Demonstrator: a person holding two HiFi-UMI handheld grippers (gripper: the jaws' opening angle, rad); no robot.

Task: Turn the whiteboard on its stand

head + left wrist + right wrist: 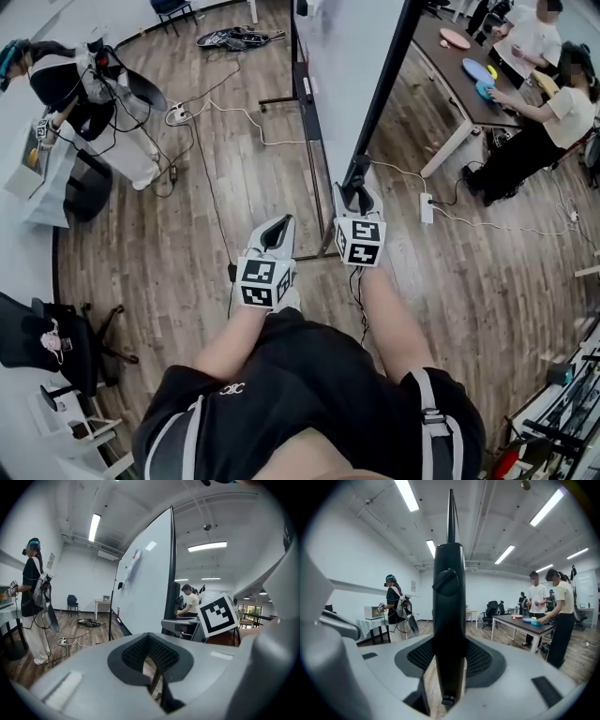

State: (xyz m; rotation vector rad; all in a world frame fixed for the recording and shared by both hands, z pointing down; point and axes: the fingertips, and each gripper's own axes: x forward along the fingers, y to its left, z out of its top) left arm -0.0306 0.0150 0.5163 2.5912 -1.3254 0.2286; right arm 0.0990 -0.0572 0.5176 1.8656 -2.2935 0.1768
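Note:
The whiteboard [342, 66] stands on its wheeled stand and shows almost edge-on from above, with its white face to the left [145, 573]. Its black side frame [449, 602] runs upright between the jaws of my right gripper [359, 202], whose pads close on it from both sides low on the board's near edge. My left gripper [275, 232] hangs free just left of the board and a little nearer to me, its fingertips together on nothing [149, 637]. The right gripper's marker cube [217, 615] shows beside the frame in the left gripper view.
A foot of the stand [281, 98] reaches left over the wood floor. Cables and a power strip [427, 208] lie to the right, another strip [178, 114] to the left. People sit at a table [450, 56] at back right. A person [84, 84] stands far left; an office chair [47, 342] is near left.

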